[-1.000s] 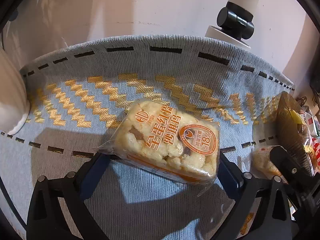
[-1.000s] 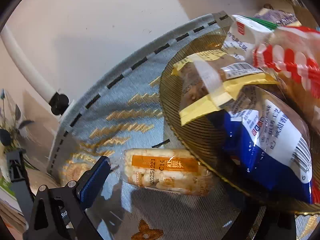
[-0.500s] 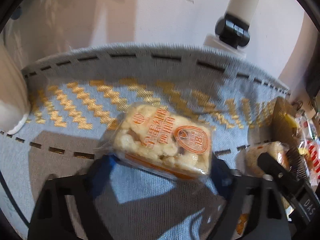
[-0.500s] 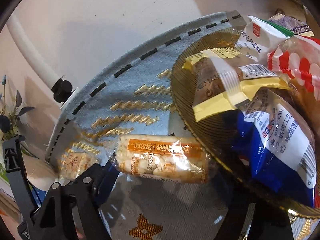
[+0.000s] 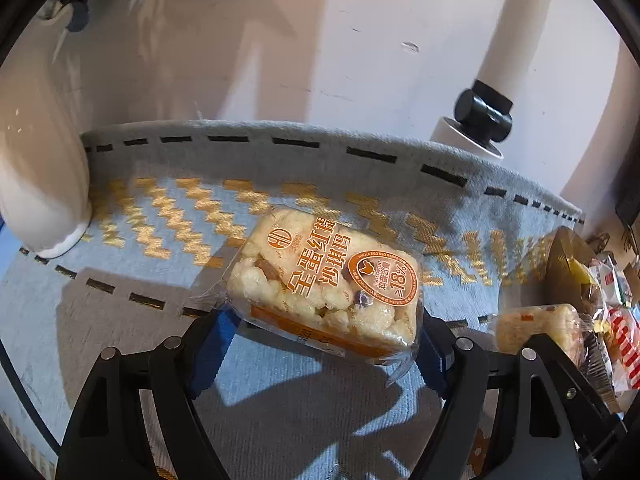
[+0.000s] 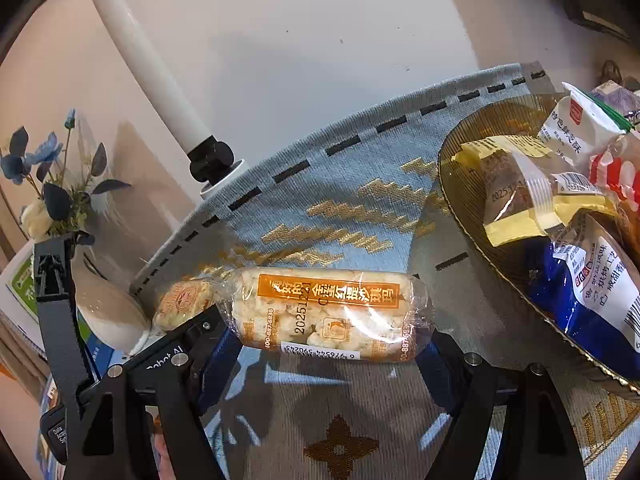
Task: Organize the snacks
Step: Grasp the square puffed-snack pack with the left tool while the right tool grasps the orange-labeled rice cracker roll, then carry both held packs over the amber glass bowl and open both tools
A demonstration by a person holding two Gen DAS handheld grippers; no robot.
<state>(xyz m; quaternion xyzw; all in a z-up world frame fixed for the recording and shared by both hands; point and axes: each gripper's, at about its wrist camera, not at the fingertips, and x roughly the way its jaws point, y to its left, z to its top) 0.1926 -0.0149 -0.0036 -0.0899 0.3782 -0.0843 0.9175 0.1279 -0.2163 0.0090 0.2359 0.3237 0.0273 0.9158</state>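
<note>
My left gripper (image 5: 326,344) is shut on a clear-wrapped puffed rice cake pack (image 5: 328,284) with orange print, held above the blue cloth. My right gripper (image 6: 326,354) is shut on a second such pack (image 6: 328,314), seen from its back with barcode, also off the cloth. Each pack also shows in the other view: the right one (image 5: 540,328), the left one (image 6: 184,306). A brown glass plate (image 6: 464,200) at the right holds several snack bags, among them a yellow one (image 6: 520,192) and a blue one (image 6: 592,280).
A blue-grey cloth (image 5: 160,240) with gold zigzags covers the table. A white vase (image 5: 44,184) with blue flowers (image 6: 44,160) stands at the left. A white lamp post with black joint (image 5: 486,116) stands at the back edge, against the wall.
Both grippers have lifted their packs off the cloth and pulled back from the plate. The right gripper closed on its pack, which lay on the cloth one second ago.
</note>
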